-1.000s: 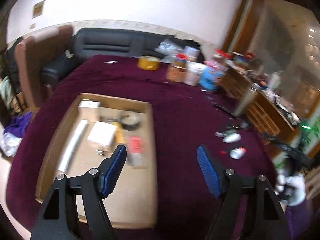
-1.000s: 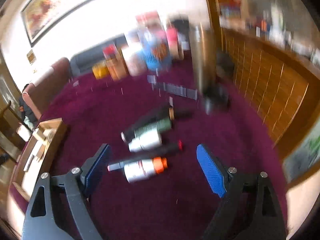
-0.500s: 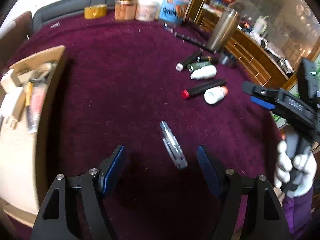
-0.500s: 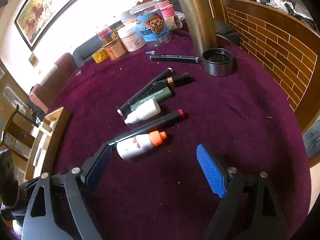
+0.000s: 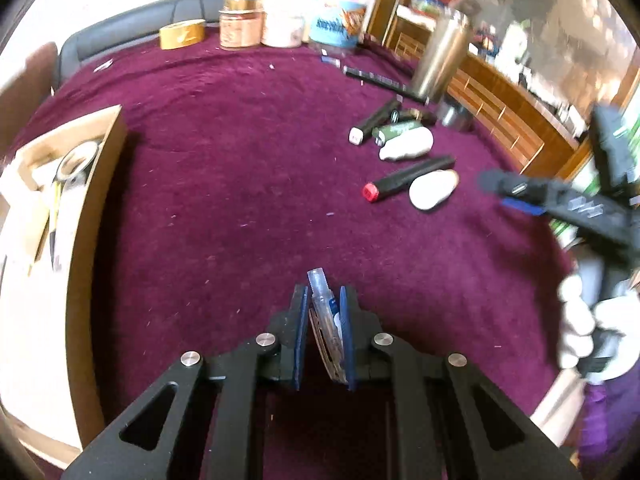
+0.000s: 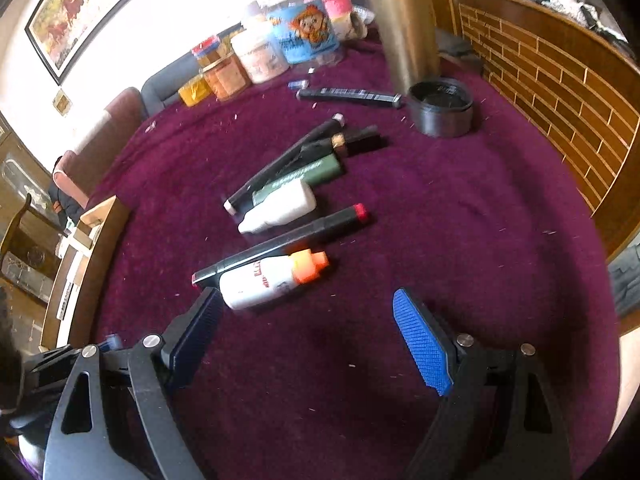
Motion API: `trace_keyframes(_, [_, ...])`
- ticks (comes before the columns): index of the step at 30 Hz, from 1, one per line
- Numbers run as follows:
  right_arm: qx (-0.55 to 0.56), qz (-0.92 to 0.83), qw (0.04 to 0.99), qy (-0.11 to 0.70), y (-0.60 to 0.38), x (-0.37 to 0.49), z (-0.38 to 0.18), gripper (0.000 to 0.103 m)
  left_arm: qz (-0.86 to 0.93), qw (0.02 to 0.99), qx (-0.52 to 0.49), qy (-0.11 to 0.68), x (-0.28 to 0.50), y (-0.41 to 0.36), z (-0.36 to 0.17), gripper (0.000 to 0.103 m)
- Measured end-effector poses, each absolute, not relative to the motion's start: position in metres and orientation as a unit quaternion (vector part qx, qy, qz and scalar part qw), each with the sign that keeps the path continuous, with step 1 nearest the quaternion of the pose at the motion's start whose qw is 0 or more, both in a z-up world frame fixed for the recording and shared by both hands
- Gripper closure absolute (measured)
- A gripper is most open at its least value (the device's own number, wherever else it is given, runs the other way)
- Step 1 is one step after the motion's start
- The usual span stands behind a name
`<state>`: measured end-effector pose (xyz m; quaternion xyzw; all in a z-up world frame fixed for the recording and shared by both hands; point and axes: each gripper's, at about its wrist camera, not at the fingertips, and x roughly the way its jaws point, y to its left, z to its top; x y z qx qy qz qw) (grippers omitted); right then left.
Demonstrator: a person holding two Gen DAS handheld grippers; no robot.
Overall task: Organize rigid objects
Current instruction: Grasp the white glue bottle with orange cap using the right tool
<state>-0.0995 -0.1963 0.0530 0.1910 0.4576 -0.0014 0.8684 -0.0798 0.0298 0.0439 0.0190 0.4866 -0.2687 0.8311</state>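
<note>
**Left tongs clamped on clear tube, right tongs wide and empty**

Left gripper – jaws closed narrow on a small clear tube, its tip poking out past the pads, low over the maroon tablecloth. Right gripper – spread wide, nothing between the pads, hovering over the cloth just short of the white bottle with orange cap. A gloved hand carries it. Touching that bottle: black marker with red cap. Next out, a plain white bottle, green tube, more dark pens. Wooden tray sits left, with boxes and tape inside. Farther: black round lid, steel flask, jars along the far edge.
</note>
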Motion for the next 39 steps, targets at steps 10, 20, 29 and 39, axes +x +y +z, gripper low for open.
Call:
trace_keyframes(10, [0.202,-0.030,0.853,0.480,-0.174,-0.072,0.039,0.032,-0.276,0.835,-0.031,0.476,-0.086,0.052,0.049,0.090])
trace_keyframes(20, [0.121,-0.032,0.870,0.476,-0.143,-0.071,0.043,0.038,-0.264,0.819,-0.061,0.507,-0.083,0.067,0.032,0.079])
trace_keyframes(29, [0.103,-0.008,0.864,0.493,-0.164,-0.103,0.046,0.038,-0.262,0.820,-0.002,0.509,-0.071,0.023,0.022,0.065])
trace_keyframes(39, [0.176,0.018,0.850,0.495,-0.167,-0.103,0.042,0.037,-0.258,0.828,0.007,0.497,-0.069,0.029,0.021,0.091])
